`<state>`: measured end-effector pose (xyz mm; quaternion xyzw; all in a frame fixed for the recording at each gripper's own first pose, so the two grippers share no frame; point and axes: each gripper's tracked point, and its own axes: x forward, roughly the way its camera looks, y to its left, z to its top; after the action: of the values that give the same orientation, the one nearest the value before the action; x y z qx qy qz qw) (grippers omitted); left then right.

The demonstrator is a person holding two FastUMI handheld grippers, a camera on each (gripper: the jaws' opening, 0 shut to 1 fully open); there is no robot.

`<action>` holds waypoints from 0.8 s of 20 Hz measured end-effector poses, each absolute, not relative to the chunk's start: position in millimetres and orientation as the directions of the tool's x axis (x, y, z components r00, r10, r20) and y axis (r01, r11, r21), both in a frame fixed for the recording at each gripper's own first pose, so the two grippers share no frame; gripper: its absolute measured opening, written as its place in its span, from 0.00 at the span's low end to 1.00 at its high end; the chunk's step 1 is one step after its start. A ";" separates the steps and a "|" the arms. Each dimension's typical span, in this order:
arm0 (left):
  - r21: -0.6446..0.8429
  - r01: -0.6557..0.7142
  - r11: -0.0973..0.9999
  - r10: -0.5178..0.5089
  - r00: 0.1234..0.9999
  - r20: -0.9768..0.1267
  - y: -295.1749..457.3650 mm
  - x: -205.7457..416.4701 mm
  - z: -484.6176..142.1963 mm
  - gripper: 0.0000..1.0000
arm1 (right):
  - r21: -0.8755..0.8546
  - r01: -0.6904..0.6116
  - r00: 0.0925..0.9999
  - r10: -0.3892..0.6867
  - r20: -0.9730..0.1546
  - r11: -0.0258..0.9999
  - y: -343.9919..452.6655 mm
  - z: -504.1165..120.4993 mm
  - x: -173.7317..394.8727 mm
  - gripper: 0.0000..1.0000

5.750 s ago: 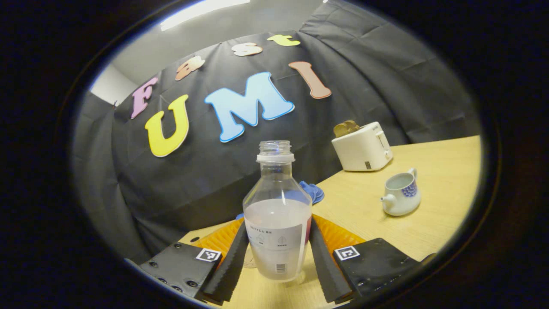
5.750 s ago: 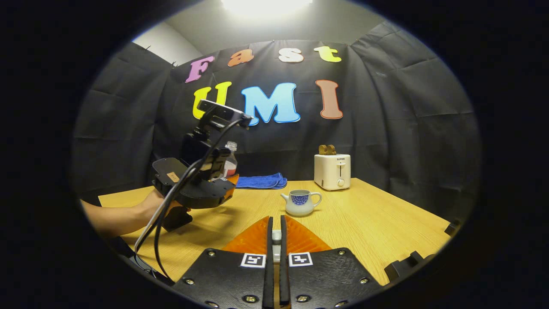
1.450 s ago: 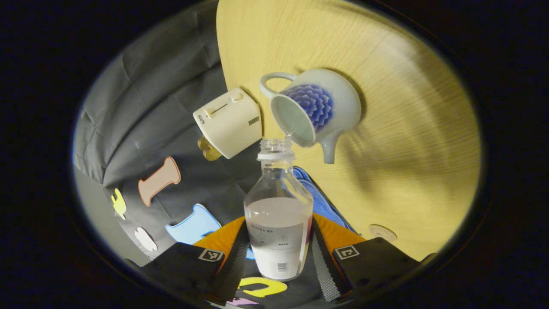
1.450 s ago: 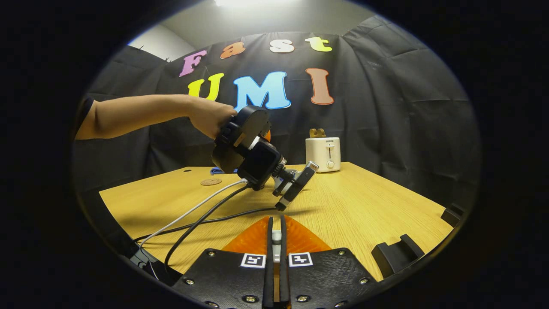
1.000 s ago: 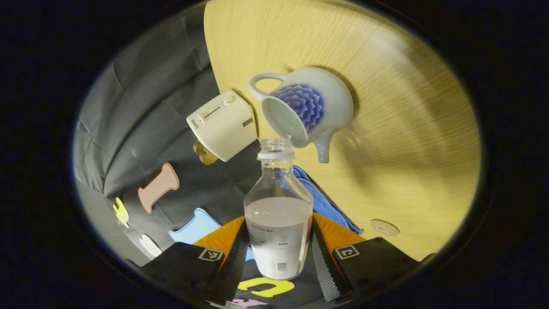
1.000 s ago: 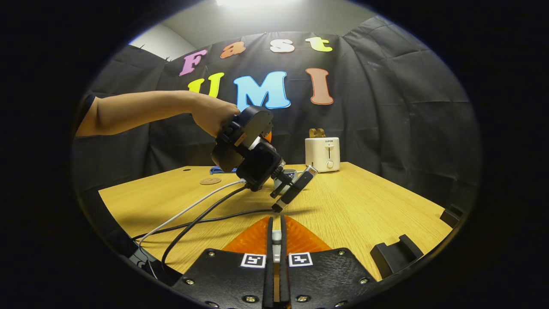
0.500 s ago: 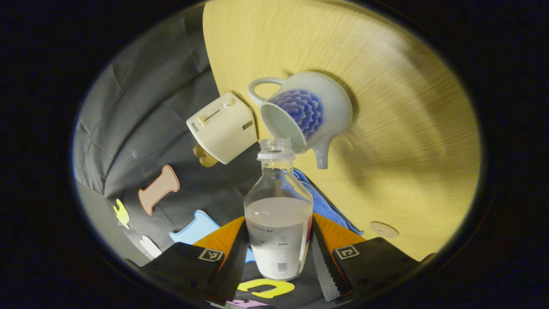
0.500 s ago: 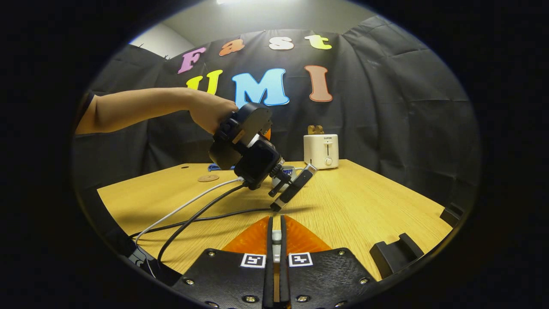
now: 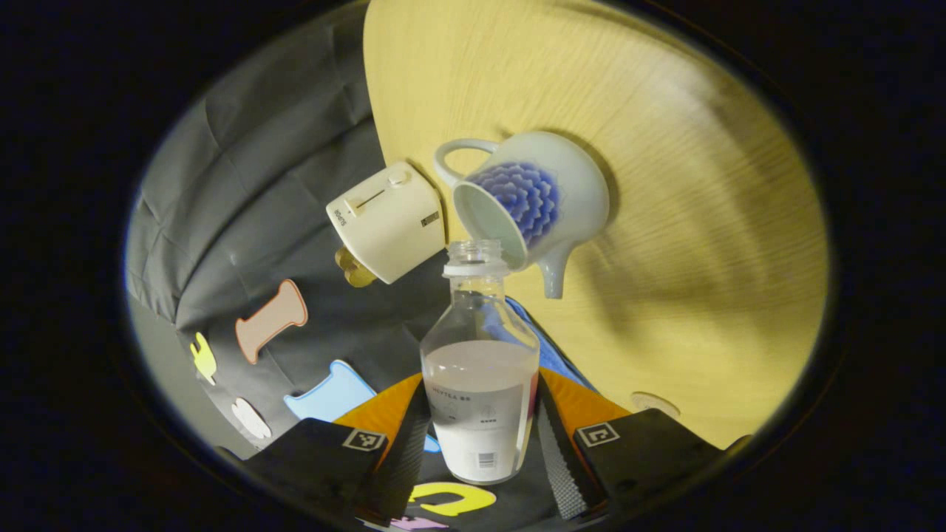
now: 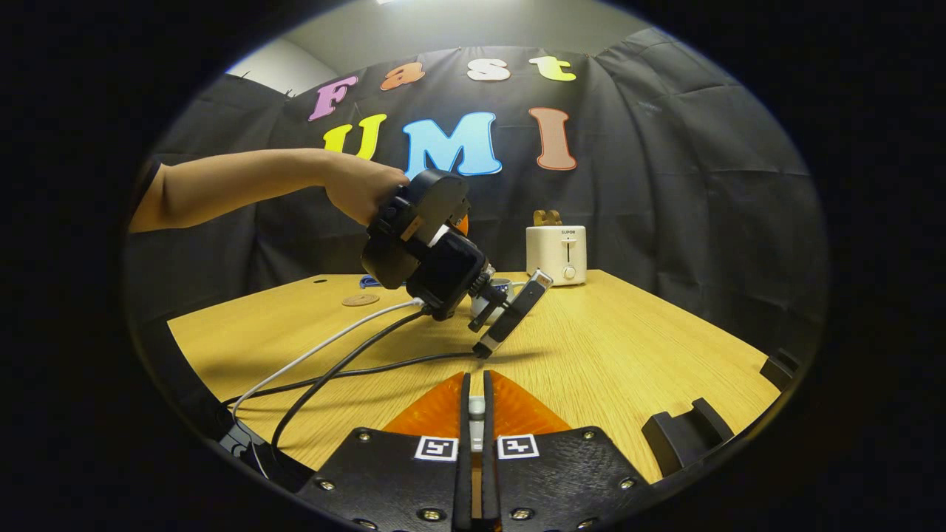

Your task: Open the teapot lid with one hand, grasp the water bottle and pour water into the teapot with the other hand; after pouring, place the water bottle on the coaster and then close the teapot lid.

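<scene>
Left gripper (image 9: pixel 479 436): tipped, jaws grasping water bottle (image 9: pixel 479 384), mouth at lidless teapot (image 9: pixel 532 203). Right gripper (image 10: pixel 477 436): level, jaws clenched on teapot lid (image 10: pixel 477 406). Toaster (image 9: pixel 384 222) beside teapot.

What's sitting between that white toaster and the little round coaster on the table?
In the right gripper view, the teapot stands between the toaster and the coaster, mostly hidden behind the left gripper, which is tilted over it.

Black cloth wall (image 10: pixel 665 185), wooden table (image 10: pixel 628 355), perhaps ceiling lamp overhead.
</scene>
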<state>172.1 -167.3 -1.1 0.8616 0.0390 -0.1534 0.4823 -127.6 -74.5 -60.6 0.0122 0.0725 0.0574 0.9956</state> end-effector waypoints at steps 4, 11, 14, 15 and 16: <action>0.895 0.279 -0.348 -0.150 0.926 -0.347 -173.4 162.7 -18.8 0.86 | 0.038 -0.112 0.981 0.117 -0.157 0.993 -73.9 -62.9 -127.7 0.05; 0.968 0.251 0.019 -0.270 0.933 -0.237 -163.8 150.3 -8.7 0.86 | 0.016 -0.048 0.997 0.048 -0.064 0.999 -91.7 -36.2 -125.5 0.05; 0.930 0.222 0.291 -0.296 0.946 -0.133 -142.3 137.6 19.4 0.86 | 0.007 -0.058 0.996 0.058 -0.060 0.998 -86.9 -32.9 -119.4 0.05; 0.891 0.216 0.399 -0.297 0.950 -0.098 -131.1 134.0 28.4 0.86 | 0.003 -0.065 0.996 0.065 -0.060 0.998 -84.1 -33.0 -117.9 0.05; 0.838 0.220 0.499 -0.294 0.953 -0.074 -119.1 131.3 35.1 0.86 | 0.001 -0.075 0.995 0.075 -0.061 0.997 -80.8 -31.9 -115.7 0.05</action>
<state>131.3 -119.1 35.1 0.4777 -0.0390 -0.1485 0.8650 -115.7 -80.8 -31.9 -0.0006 0.0307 0.0373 0.9988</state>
